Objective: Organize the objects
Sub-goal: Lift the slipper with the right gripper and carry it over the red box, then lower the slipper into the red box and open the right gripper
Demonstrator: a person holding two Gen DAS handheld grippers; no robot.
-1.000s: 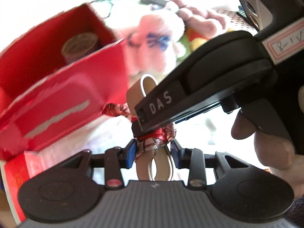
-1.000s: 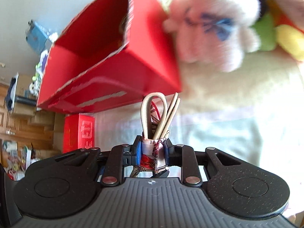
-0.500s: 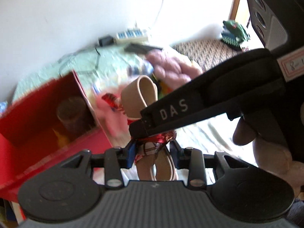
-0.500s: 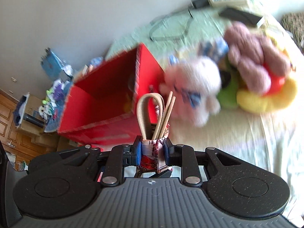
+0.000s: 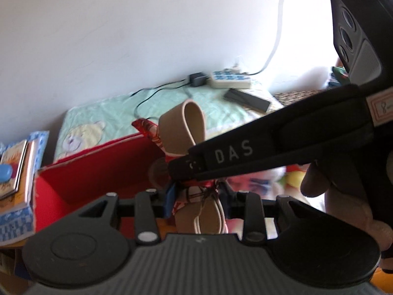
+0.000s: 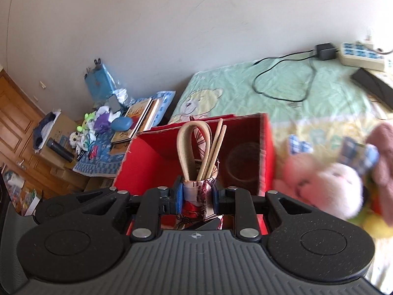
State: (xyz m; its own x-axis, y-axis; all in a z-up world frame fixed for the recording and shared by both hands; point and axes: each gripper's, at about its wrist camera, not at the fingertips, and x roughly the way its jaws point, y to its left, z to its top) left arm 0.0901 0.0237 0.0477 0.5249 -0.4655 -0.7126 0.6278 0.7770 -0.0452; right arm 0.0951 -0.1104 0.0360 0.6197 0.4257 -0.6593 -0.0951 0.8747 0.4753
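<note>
A bundle (image 6: 196, 191) of a tan strap loop (image 6: 194, 147) and two wooden sticks (image 6: 213, 152), wrapped in red patterned cloth, is clamped between both grippers. My right gripper (image 6: 196, 194) is shut on its wrapped base. In the left wrist view my left gripper (image 5: 199, 196) is shut on the same bundle (image 5: 194, 194), and the tan loop (image 5: 186, 127) rises above it. The right gripper's black housing (image 5: 270, 145), held by a hand (image 5: 316, 179), crosses in front. Behind and below the bundle lies an open red box (image 6: 245, 152) with a brown round object (image 6: 243, 162) inside.
Pink and coloured plush toys (image 6: 326, 191) lie right of the box on a bear-print sheet (image 6: 221, 93). A power strip (image 6: 361, 54), adapter (image 6: 325, 48), cable and black remote (image 6: 373, 86) sit by the wall. Books (image 6: 140, 115) and clutter lie left.
Both grippers have risen with the bundle still clamped. The red box has dropped lower in both views, and the wall and the far end of the bed have come into sight.
</note>
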